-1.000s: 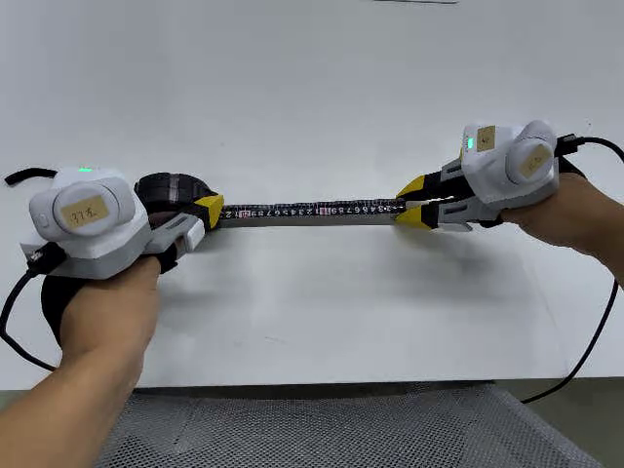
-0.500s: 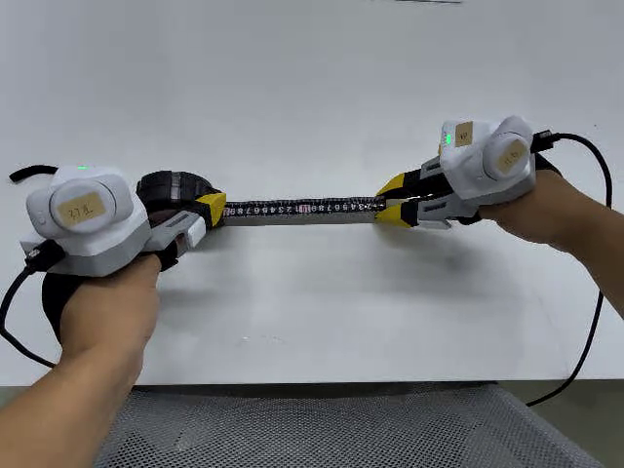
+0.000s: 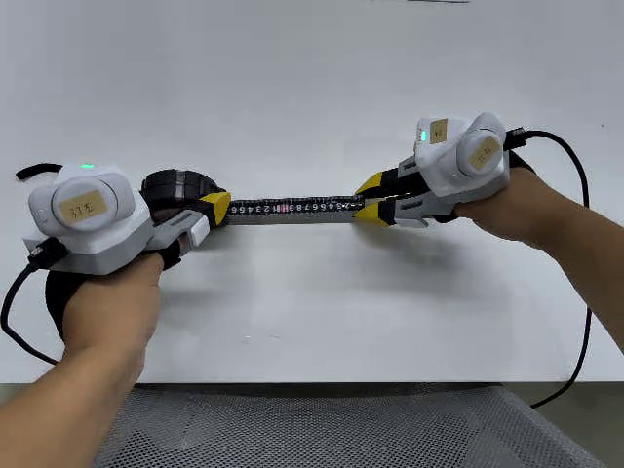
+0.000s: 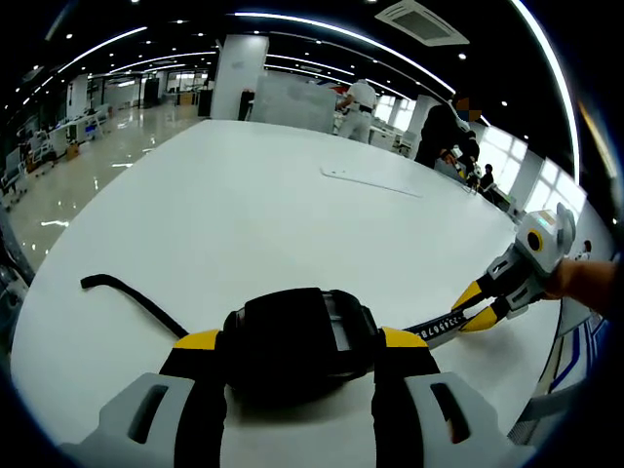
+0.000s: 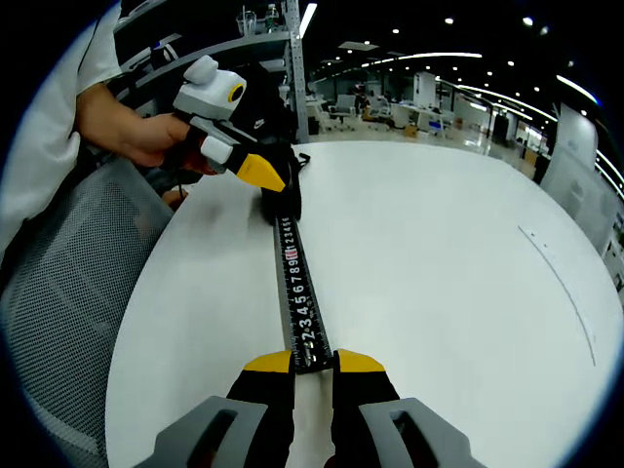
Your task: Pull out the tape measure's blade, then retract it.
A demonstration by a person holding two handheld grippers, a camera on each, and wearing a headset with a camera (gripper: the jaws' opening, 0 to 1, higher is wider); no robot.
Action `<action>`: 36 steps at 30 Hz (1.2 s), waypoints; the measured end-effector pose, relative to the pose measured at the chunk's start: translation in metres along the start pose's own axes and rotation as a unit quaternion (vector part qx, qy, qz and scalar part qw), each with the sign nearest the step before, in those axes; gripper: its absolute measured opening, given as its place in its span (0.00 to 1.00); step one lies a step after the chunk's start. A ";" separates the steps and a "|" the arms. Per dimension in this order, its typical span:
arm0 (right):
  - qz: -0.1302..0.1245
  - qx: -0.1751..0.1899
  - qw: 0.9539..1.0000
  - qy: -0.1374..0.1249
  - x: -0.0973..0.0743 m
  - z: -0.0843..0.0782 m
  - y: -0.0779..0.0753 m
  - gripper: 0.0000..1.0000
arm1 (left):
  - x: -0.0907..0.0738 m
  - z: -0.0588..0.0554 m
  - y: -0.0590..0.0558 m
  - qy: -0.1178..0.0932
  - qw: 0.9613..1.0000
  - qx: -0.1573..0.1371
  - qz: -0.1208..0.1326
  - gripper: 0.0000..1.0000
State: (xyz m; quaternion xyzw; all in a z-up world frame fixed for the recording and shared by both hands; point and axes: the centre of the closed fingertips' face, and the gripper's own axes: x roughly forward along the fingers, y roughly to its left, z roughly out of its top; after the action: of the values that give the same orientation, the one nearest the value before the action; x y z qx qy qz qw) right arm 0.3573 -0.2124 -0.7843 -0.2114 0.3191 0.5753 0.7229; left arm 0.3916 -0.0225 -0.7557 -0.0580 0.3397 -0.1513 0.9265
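Toward the left of the white worktop (image 3: 312, 88), a black tape measure (image 3: 174, 187) is resting, and the left tongs (image 4: 299, 343) are clamping its case between their yellow tips. Its blade (image 3: 292, 207), printed numbers facing up, is stretching rightward over the worktop. At the blade's right end, the right tongs (image 3: 367, 202) are pinching its tip, jaws nearly together. A hand is gripping each tool. A black strap (image 4: 127, 292) is lying on the worktop just left of the case. Grey mesh (image 3: 341, 429) is showing beyond the near edge.
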 end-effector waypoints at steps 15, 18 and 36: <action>0.012 0.003 1.000 -0.019 0.023 0.025 0.007 0.10 | -0.001 0.001 0.001 0.000 1.000 -0.006 -0.003 0.55; 0.014 0.003 1.000 -0.021 0.027 0.029 0.008 0.10 | -0.001 0.001 0.001 0.001 1.000 -0.006 -0.004 0.55; 0.024 0.014 0.999 -0.033 0.047 0.047 0.016 0.10 | 0.000 0.001 0.001 0.001 1.000 -0.008 -0.005 0.55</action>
State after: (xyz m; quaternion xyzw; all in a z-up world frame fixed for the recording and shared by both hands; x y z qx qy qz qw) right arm 0.3585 -0.1434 -0.7831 -0.1740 0.3079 0.5944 0.7222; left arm 0.3921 -0.0218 -0.7550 -0.0666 0.3412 -0.1531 0.9251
